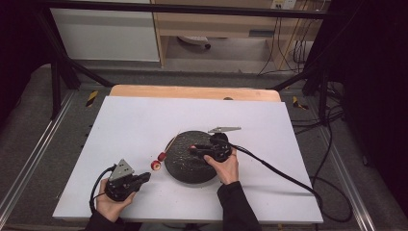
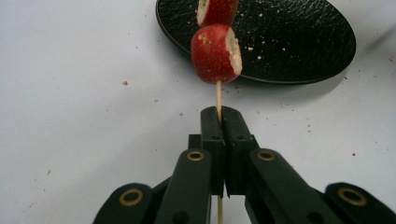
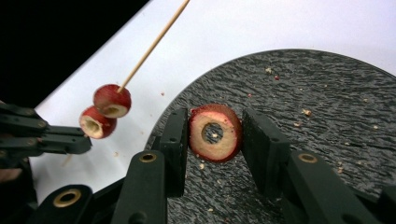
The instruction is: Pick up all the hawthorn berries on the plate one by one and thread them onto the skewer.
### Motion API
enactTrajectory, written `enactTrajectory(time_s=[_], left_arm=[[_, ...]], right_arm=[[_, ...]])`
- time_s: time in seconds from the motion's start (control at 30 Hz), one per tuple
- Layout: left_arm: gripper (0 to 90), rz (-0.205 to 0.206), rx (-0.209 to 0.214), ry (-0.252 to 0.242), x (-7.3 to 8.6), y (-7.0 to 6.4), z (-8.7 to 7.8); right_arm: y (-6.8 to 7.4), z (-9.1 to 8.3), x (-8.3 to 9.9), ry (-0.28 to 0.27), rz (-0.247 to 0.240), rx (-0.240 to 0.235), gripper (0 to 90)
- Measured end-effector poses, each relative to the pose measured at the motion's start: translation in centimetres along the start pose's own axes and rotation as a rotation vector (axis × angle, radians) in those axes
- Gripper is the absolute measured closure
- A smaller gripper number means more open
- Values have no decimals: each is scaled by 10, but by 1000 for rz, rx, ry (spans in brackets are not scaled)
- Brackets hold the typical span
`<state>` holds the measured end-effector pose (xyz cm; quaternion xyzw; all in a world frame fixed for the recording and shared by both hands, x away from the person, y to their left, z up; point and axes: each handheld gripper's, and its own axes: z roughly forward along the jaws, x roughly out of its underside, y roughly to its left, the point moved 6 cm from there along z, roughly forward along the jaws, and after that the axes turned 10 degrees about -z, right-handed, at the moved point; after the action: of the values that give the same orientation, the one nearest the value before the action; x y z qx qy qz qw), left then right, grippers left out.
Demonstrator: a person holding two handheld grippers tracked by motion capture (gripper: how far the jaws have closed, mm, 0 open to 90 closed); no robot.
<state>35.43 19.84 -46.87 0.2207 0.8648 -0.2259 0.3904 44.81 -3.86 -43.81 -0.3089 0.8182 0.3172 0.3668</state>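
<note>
White desk [image 1: 144,120]: left gripper [image 2: 219,122] jaws clamped on skewer [image 2: 218,95]; right gripper [image 3: 215,135] jaws apart, flanking cored hawthorn ring [image 3: 215,133]. Risk: off-centre squeeze tips ring onto plate [image 3: 327,116].

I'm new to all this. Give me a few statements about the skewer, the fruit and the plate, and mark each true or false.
1. The left gripper is shut on the thin wooden skewer. True.
2. Two red fruit pieces sit on the skewer. True.
3. The plate is white. False: it is black and textured, resting on a white table.
4. The right gripper has nothing between its fingers. False: a cored red fruit ring sits between them, over the plate; whether both fingers press it, I cannot tell.
5. The skewered pieces lie in the middle of the plate. False: they are at its edge, held up on the skewer.
</note>
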Motion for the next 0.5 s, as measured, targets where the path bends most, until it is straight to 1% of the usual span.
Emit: enactTrajectory(time_s=[0.1,0.3,0.4,0.5], left_arm=[[884,3,4,-3,0,-3,1],[884,6,9,-6,-1,-9,3],[884,2,9,-11,-2,-11,4],[884,-1,7,-16,-3,-14,4]], right_arm=[[0,-5,4,-67,28,-16,627],[-4,-11,12,-121,54,-9,628],[-6,-14,12,-154,61,-8,628],[-6,-18,10,-198,73,-6,628]])
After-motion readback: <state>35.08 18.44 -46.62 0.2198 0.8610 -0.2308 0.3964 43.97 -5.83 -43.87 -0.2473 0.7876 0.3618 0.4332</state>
